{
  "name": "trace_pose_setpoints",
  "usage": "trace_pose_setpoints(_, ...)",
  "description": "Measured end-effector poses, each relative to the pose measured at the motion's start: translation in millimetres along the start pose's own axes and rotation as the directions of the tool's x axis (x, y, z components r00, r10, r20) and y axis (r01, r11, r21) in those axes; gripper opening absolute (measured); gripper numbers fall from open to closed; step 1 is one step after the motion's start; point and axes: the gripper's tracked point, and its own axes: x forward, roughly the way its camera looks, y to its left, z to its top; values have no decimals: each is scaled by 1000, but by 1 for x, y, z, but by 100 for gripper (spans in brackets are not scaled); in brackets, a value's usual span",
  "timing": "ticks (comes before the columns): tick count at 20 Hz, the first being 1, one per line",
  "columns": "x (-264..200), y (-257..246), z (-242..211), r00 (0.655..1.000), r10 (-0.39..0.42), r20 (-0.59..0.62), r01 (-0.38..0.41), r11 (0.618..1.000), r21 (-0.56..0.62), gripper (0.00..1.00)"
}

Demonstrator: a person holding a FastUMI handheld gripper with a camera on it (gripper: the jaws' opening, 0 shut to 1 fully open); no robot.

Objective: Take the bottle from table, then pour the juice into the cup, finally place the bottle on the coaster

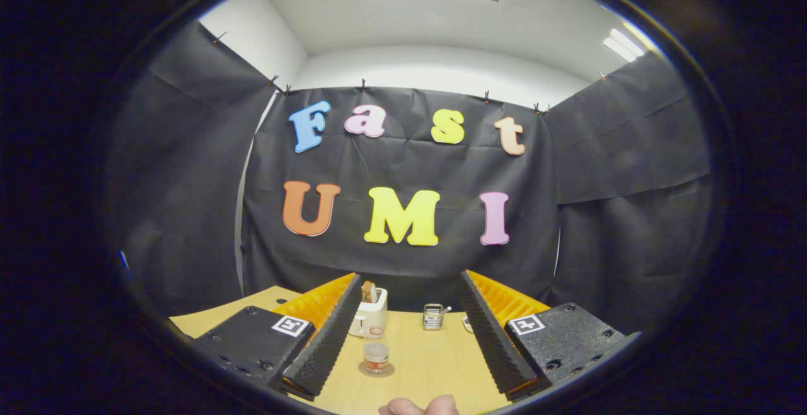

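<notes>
Meanwhile, gripper (410, 339) hangs spread wide over the table (435, 371), pinching nothing.
Between its fingers stands a cup (376, 357) on a coaster (376, 370), ready for pouring; beyond, a toaster (372, 317). No bottle can be made out.

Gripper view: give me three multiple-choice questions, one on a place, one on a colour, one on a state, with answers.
1. Where does the small clear glass with an orange band stand?
A. on a round brown coaster, between the fingers
B. on the toaster
C. outside the fingers

2. What colour is the boxy toaster?
A. red
B. white
C. green

3. The gripper is:
A. shut on the glass
B. shut on nothing
C. open

Answers: 1 A, the coaster's rim shows under it; 2 B, its body is white; 3 C, light wooden table shows between the wide-apart fingers.
</notes>
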Motion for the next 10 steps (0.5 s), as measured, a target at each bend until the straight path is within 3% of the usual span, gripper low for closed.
trace_pose_setpoints(10,-83,-4,-10,998,-61,14,61,998,0,99)
